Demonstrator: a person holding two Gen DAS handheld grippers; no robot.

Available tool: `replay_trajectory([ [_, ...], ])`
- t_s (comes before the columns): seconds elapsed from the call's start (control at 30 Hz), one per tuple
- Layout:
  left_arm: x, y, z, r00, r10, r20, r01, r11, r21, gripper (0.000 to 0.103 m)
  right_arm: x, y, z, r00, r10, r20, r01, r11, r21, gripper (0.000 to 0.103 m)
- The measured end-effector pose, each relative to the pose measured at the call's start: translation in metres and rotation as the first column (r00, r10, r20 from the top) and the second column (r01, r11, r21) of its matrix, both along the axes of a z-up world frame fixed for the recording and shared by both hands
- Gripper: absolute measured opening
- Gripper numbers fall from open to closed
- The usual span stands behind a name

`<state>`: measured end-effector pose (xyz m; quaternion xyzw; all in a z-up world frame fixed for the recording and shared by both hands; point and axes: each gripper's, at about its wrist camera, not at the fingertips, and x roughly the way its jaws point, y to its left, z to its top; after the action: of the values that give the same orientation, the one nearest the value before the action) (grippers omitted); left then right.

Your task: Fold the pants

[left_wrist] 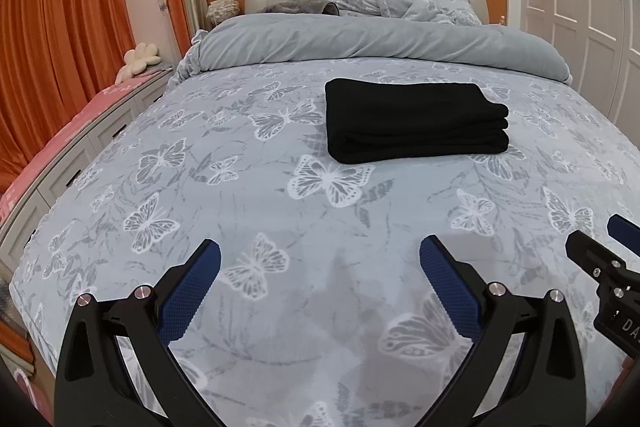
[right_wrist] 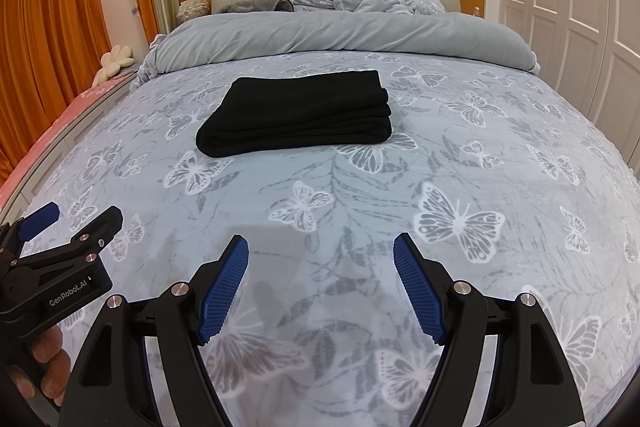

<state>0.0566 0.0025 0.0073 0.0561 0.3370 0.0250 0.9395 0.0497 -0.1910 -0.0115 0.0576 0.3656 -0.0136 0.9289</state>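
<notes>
While we hold both tools low over the near end of the bed, our left gripper (left_wrist: 320, 255) has its blue pads spread wide with nothing between them, and our right gripper (right_wrist: 321, 249) stands the same way, jaws apart and empty. Each sees the other at the edge of its view, so the two sit side by side, close together, above bare bedspread (left_wrist: 260, 131) printed with butterflies.

Farther out, well apart from both tools, the black pants (left_wrist: 412, 121) lie near the middle of the bed as a neat stacked rectangle, several layers showing along the right edge. Judging by that shape, the folding looks finished, which would explain why we hover back with open jaws rather than reaching in: nothing seems left to pinch.

Beyond the pants a grey duvet (right_wrist: 340, 39) is rolled back toward the pillows and headboard, probably to leave a flat working area. Orange curtains hang to the left, white wardrobe doors to the right.
</notes>
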Motion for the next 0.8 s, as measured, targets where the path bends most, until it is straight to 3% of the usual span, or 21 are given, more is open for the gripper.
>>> replay_trajectory([
  [0.7,-0.0002,-0.0051,-0.001,1.0,-0.01,0.002,0.01,1.0,0.015,0.097,0.0004,-0.0003,0.0,1.0,0.002,0.0,-0.002,1.0,-0.001,0.073],
  [0.8,0.0037,-0.0037,-0.0036,0.999,-0.03,-0.036,0.029,0.999,-0.017,0.097,0.0006,-0.0008,-0.0002,1.0,0.002,-0.001,-0.002,1.0,0.0,0.073],
])
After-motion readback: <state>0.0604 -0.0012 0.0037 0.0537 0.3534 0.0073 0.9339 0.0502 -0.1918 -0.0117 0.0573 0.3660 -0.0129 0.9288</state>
